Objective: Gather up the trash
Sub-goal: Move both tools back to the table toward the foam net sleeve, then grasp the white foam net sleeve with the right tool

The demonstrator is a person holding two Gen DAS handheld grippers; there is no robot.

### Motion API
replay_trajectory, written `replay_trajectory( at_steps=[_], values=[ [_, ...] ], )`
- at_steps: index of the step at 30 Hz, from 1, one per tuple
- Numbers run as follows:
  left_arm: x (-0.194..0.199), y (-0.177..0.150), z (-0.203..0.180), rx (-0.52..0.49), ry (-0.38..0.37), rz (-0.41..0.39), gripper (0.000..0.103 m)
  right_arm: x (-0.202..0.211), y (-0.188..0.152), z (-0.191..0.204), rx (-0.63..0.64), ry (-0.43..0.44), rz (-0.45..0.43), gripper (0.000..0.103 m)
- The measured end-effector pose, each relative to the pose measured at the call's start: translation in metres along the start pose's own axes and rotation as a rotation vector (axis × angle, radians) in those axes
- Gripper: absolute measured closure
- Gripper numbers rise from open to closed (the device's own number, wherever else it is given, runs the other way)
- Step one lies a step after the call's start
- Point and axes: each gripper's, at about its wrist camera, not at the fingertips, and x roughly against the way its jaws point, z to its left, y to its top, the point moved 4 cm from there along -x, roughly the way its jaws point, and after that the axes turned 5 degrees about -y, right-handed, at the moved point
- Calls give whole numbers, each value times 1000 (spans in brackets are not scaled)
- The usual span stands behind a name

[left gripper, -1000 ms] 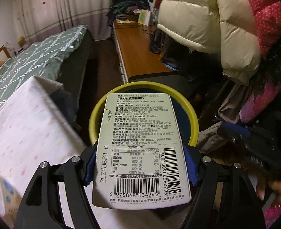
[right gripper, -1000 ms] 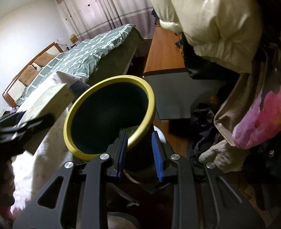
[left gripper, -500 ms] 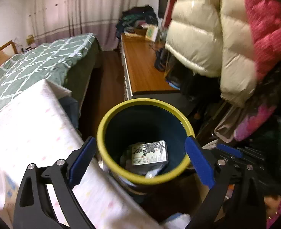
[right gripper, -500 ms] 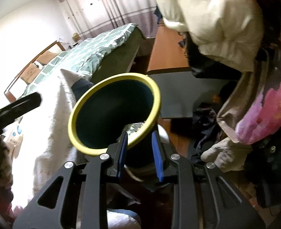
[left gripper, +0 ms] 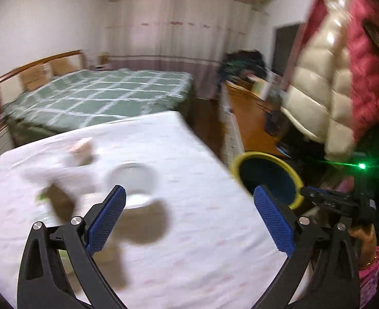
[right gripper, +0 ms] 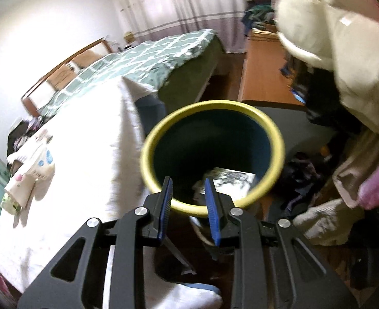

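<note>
Nearest the right-wrist lens, right gripper (right gripper: 186,200) is clenched on the yellow rim of the trash bin (right gripper: 271,139) — a printed box (right gripper: 230,179) lies inside. Left gripper (left gripper: 189,221) is opening, empty, over the white tablecloth (left gripper: 202,231). Risks: thin rim grip slipping and tipping the bin; blurred bowl (left gripper: 135,180) getting knocked.
</note>
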Motion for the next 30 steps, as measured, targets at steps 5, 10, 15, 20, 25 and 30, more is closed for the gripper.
replay_trajectory(
  at_steps=[5,10,15,20,25,30],
  values=[
    [43,-14,87,55,207,-57,5,-3,14,71,109,78,-1,77],
    [67,-42,165,109,394,-59,5,-7,22,161,240,193,12,73],
    [74,-74,221,172,501,-52,5,-8,29,246,359,296,23,73],
    [72,-90,246,194,547,-55,5,-13,34,318,473,358,23,73],
    [69,-95,250,225,523,-76,5,-29,31,359,561,376,49,71],
    [62,-89,242,210,512,-76,5,-59,30,386,642,361,68,66]
  ],
)
